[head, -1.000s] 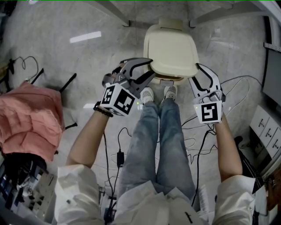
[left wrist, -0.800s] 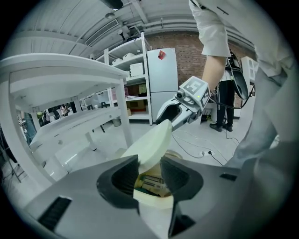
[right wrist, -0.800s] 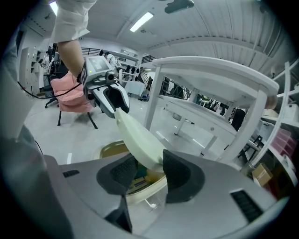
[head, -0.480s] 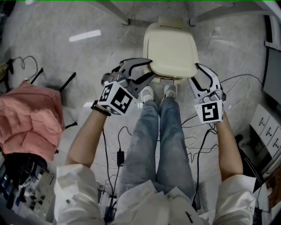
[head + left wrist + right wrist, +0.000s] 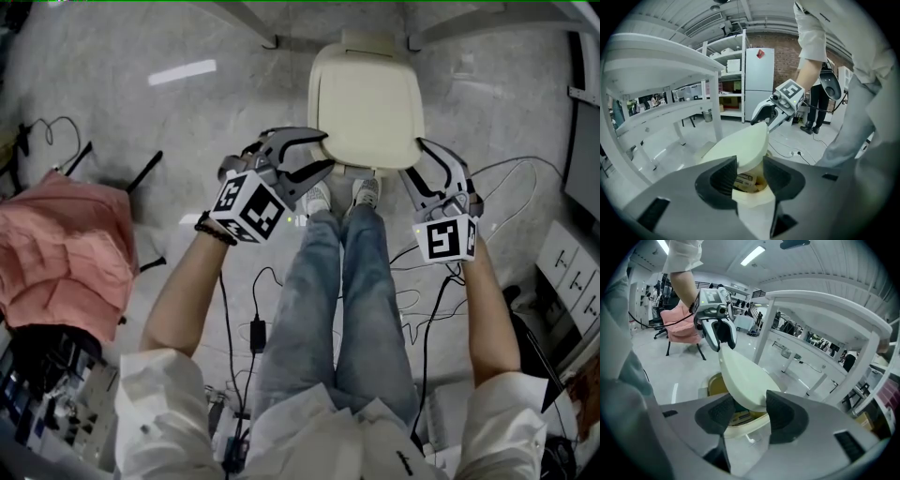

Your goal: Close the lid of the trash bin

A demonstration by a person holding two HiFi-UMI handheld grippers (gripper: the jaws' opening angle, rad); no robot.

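The cream trash bin lid (image 5: 366,103) stands tilted above the bin (image 5: 750,199), and paper scraps show inside. My left gripper (image 5: 323,155) straddles the lid's near left corner. The right gripper (image 5: 412,159) straddles the near right corner. In the left gripper view the lid (image 5: 740,145) fills the gap between that gripper's (image 5: 750,176) pads. The right gripper view shows the same lid (image 5: 743,376) edge between that gripper's (image 5: 749,411) pads. Both pairs of jaws have just been opening, with the lid still between them and touching the pads.
The person's legs and shoes (image 5: 342,272) stand right in front of the bin. A pink chair (image 5: 61,253) sits at the left and cables (image 5: 422,281) trail across the floor at the right. A white table (image 5: 717,108) stands over the bin's far side.
Both grippers have sunk a little with the lid, which now lies flatter over the bin. Both pairs of jaws stand slightly wider.
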